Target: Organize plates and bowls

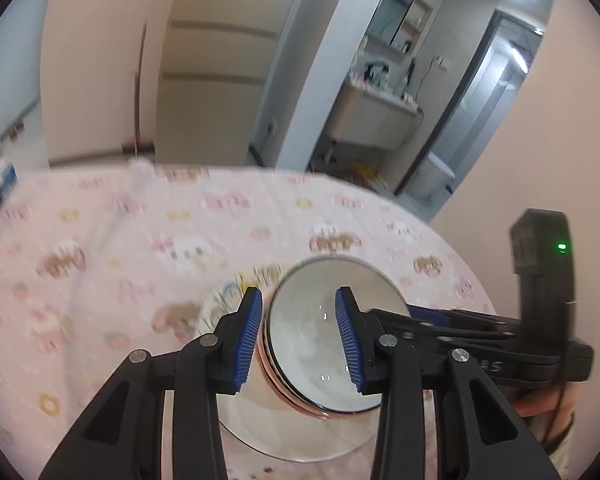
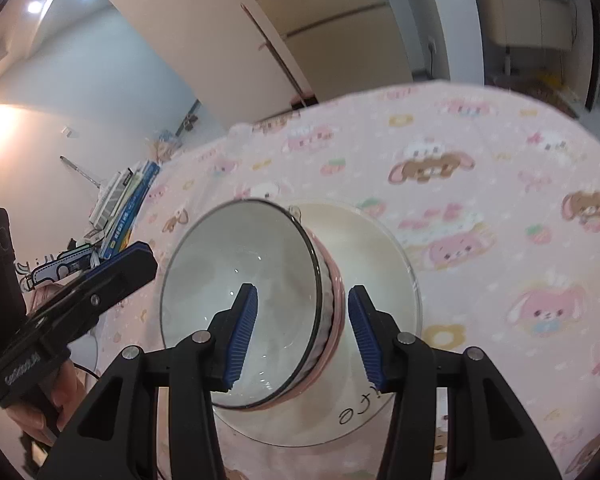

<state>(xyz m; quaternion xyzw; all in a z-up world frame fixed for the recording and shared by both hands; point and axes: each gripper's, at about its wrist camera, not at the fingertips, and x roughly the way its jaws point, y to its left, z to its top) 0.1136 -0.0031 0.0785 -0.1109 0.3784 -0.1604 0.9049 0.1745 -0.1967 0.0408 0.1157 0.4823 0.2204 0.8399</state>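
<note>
Black lettering on the plate (image 2: 384, 380) shows only from the right wrist.

Little can be read. On the white plate (image 2: 352, 408), near its front rim just right of the bowl (image 2: 240, 300), stand black handwritten marks that look like "e" and "t", part of a word cut off by the gripper finger. Print on the books (image 2: 128, 208) left of the bowl is too blurred to read.

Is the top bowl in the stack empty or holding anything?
Empty. In both wrist views the top bowl shows a bare white glossy interior with only light reflections, stacked on the plate.
</note>
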